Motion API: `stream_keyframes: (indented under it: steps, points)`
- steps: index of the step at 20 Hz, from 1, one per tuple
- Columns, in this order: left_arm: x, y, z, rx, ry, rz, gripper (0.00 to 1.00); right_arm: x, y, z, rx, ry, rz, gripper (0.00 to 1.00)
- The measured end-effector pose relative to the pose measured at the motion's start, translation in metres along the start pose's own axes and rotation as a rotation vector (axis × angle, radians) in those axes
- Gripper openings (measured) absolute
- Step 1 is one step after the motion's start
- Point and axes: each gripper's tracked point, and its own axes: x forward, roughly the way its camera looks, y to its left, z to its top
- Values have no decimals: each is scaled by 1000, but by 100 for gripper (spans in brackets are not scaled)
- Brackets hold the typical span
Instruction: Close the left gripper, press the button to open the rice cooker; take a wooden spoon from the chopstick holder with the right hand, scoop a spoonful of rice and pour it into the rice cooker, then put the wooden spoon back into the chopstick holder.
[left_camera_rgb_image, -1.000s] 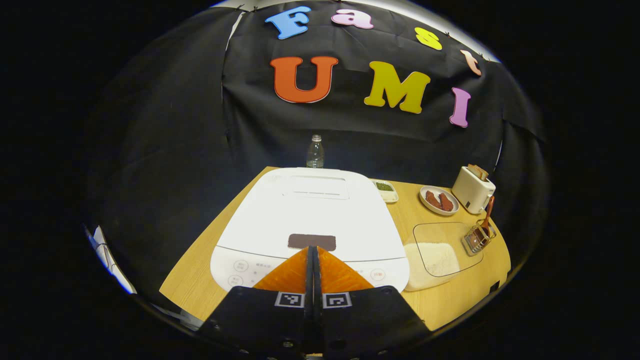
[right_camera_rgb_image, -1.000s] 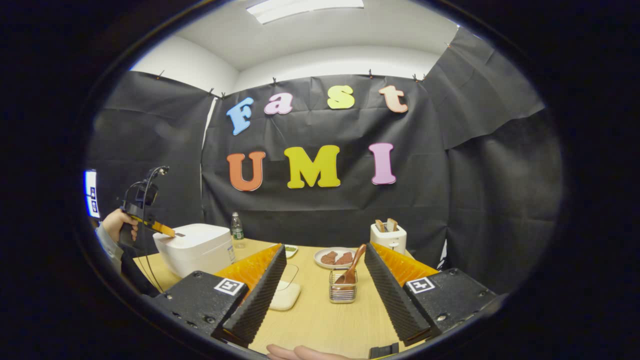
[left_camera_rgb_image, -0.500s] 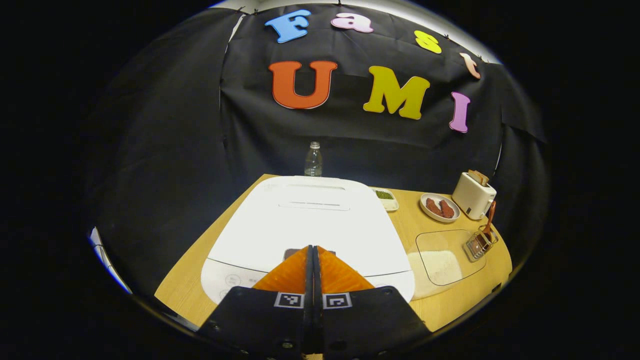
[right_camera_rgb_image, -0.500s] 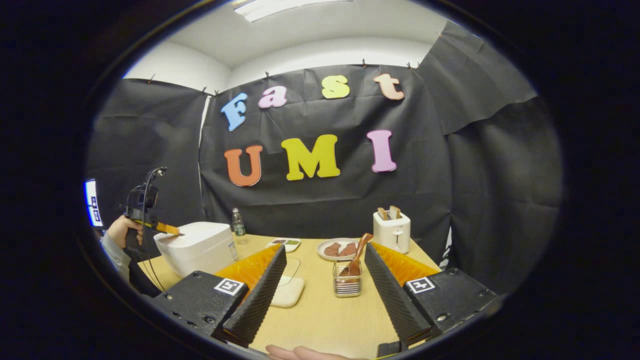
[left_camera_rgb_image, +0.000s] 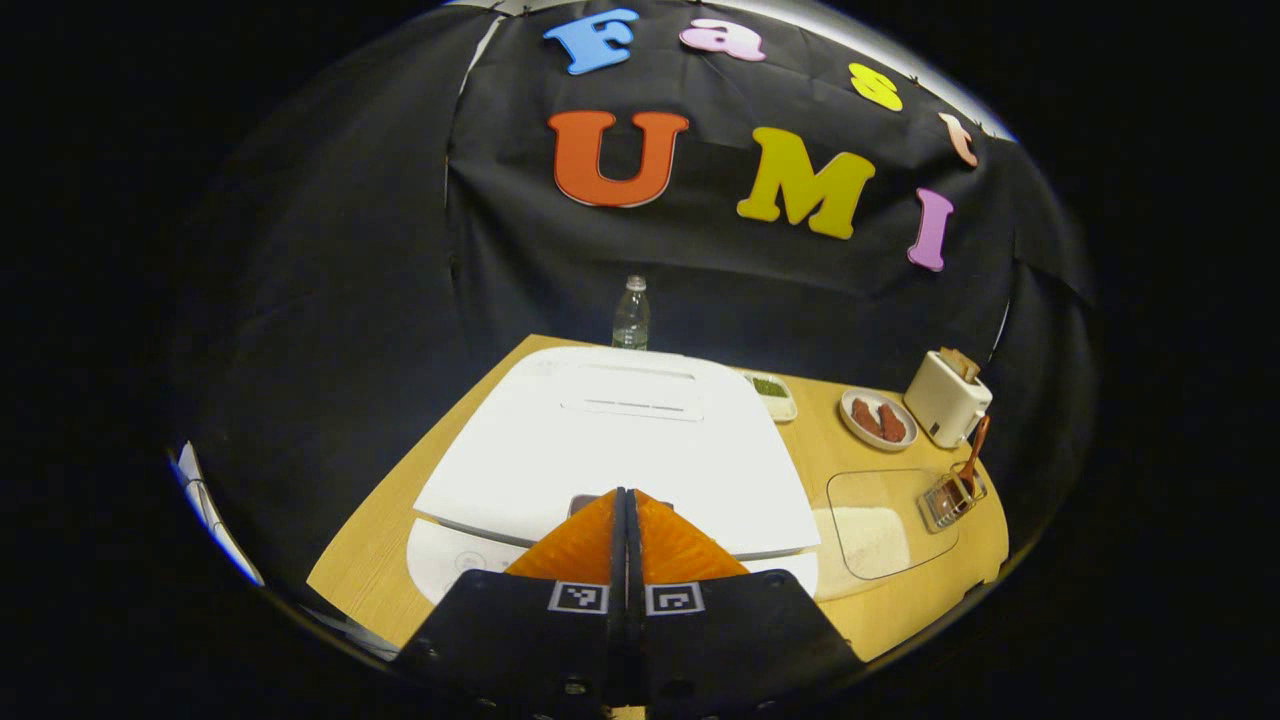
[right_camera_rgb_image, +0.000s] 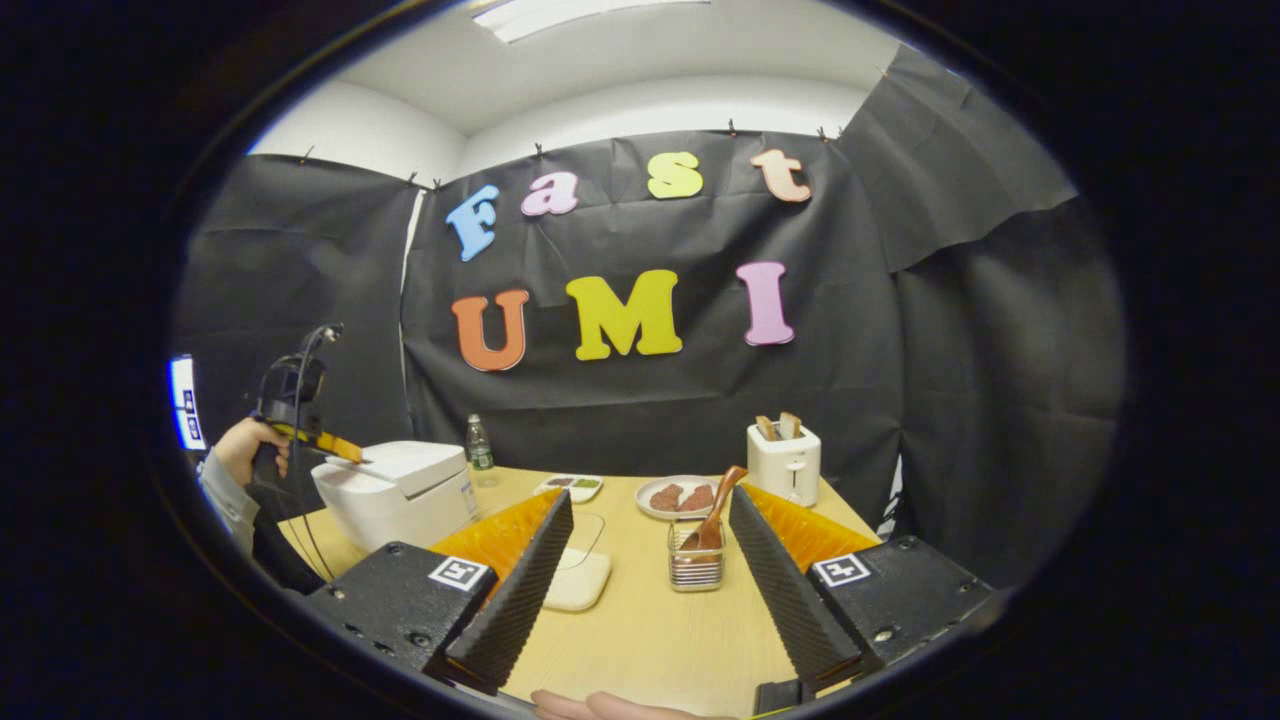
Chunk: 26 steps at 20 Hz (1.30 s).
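Observation:
The white rice cooker (left_camera_rgb_image: 610, 440) sits at the table's left, its lid (right_camera_rgb_image: 400, 462) popped up a little at the front. My left gripper (left_camera_rgb_image: 626, 497) is shut, tips over the dark button at the lid's front edge; from the right gripper view the left gripper (right_camera_rgb_image: 335, 447) hovers at the lid, held by a hand. My right gripper (right_camera_rgb_image: 648, 520) is open and empty above the table. Beyond it the wooden spoon (right_camera_rgb_image: 712, 515) stands in the wire chopstick holder (right_camera_rgb_image: 694, 568). A lidded clear box of rice (left_camera_rgb_image: 880, 520) lies right of the cooker.
A plate with brown food (right_camera_rgb_image: 678, 496), a white toaster (right_camera_rgb_image: 784, 463) holding bread, a small green-filled dish (right_camera_rgb_image: 570, 487) and a water bottle (right_camera_rgb_image: 480, 451) stand along the table's back. A hand (right_camera_rgb_image: 610, 706) shows at the near table edge.
The left gripper pressed down on the button, then rose slightly, and the cooker lid has sprung up at the front. The right gripper has stayed open, shifting slightly toward the holder.

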Motion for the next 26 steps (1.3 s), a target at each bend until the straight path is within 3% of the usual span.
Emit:
stream_keyframes:
  steps: [2,7,8,11,12,15,18,19,26]
  points:
    - [-20,4,29,9,-108,26,0,-4,3,2,-19,-5,0,100]
    - [-65,-21,48,41,-187,-32,0,-10,3,16,-52,-48,-21,100]
    - [-72,-26,50,50,-201,-41,0,-10,4,17,-55,-53,-26,96]
    - [-90,-39,48,70,-237,-54,0,-7,7,15,-55,-46,-24,100]
    - [-93,-40,46,87,-248,-52,27,-5,6,15,-54,-42,-28,100]
    - [-104,-41,45,129,-288,-34,49,2,1,13,-43,-35,-37,96]
    - [-110,-46,38,115,-309,-38,97,16,-7,4,-33,-16,-56,100]
    - [-113,-47,36,115,-321,-36,98,22,-9,0,-26,-7,-61,96]
    - [-131,-57,25,82,-430,-71,97,76,-39,-39,17,74,-112,100]
